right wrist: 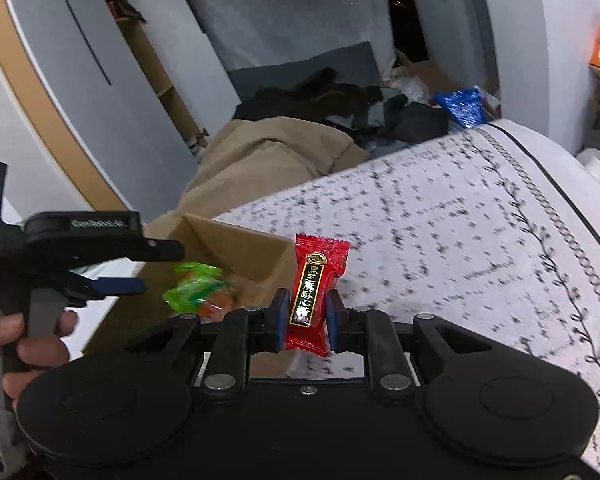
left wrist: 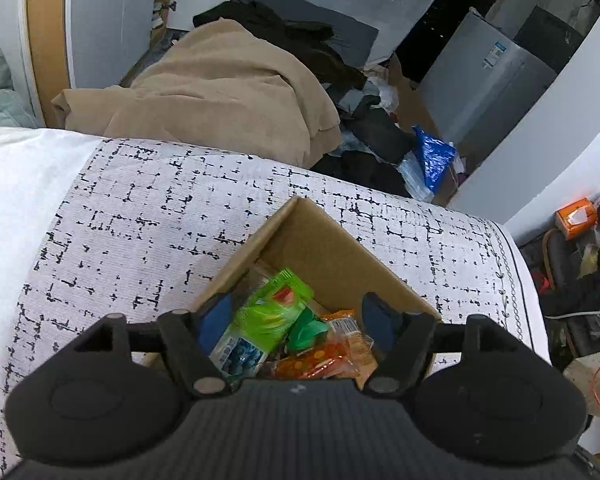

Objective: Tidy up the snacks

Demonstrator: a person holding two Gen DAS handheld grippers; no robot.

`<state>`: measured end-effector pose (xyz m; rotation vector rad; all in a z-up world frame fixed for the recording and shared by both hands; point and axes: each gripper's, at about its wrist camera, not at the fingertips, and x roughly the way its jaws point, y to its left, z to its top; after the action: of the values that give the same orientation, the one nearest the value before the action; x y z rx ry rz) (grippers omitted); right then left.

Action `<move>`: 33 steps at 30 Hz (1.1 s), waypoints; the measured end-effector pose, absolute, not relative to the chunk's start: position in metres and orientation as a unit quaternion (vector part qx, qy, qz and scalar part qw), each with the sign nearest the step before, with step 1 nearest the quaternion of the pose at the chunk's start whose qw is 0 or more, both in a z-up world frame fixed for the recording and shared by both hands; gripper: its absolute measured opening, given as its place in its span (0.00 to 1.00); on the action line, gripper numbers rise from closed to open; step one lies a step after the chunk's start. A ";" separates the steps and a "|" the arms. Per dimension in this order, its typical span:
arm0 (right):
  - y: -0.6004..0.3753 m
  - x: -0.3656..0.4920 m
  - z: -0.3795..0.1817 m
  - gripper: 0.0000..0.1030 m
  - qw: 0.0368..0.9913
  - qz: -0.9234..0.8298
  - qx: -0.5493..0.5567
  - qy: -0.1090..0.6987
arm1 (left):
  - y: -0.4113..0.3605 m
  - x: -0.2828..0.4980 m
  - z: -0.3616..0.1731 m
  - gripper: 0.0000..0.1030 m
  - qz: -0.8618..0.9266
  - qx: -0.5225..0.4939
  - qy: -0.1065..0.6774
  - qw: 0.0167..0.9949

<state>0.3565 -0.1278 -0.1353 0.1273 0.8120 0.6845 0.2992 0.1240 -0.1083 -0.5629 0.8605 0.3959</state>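
An open cardboard box point(left wrist: 328, 248) stands on the patterned white cloth point(left wrist: 148, 216). In it lie a green packet point(left wrist: 272, 312), a blueberry packet point(left wrist: 240, 354) and orange packets point(left wrist: 328, 356). My left gripper point(left wrist: 298, 316) hovers open just above the box mouth, nothing between its blue pads. In the right wrist view my right gripper point(right wrist: 305, 316) is shut on a red candy packet point(right wrist: 314, 292), held upright beside the box point(right wrist: 236, 248). The left gripper point(right wrist: 148, 268) shows there at left, open over the green packet point(right wrist: 192, 286), with a hand point(right wrist: 20, 336) on its handle.
Behind the cloth-covered surface lie a beige blanket point(left wrist: 220, 84), dark clothes point(left wrist: 296, 36) and a blue bag point(left wrist: 434, 156). A grey fridge point(left wrist: 484, 76) stands at the back right. An orange box point(left wrist: 576, 216) sits at the far right.
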 end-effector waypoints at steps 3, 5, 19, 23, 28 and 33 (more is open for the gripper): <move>-0.116 0.353 -0.130 0.19 0.858 0.337 0.061 0.383 | 0.127 0.297 -0.108 0.69 0.177 -0.271 0.414 0.851; -0.109 0.352 -0.129 0.19 0.857 0.342 0.059 0.381 | 0.128 0.295 -0.107 0.69 0.173 -0.270 0.417 0.851; -0.068 0.341 -0.120 0.44 0.864 0.361 0.043 0.348 | 0.130 0.275 -0.094 0.75 0.153 -0.241 0.442 0.850; -0.071 0.336 -0.121 0.44 0.861 0.356 0.040 0.361 | 0.127 0.268 -0.090 0.80 0.156 -0.226 0.449 0.850; -0.078 0.326 -0.115 0.49 0.864 0.354 0.038 0.357 | 0.124 0.258 -0.086 0.82 0.160 -0.212 0.459 0.848; -0.090 0.317 -0.105 0.55 0.870 0.344 0.041 0.351 | 0.114 0.249 -0.075 0.84 0.157 -0.182 0.464 0.853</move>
<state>0.3171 -0.0897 -0.1047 0.0868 0.7343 0.7185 0.2486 0.1139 -0.0755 -0.3831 0.9758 0.3309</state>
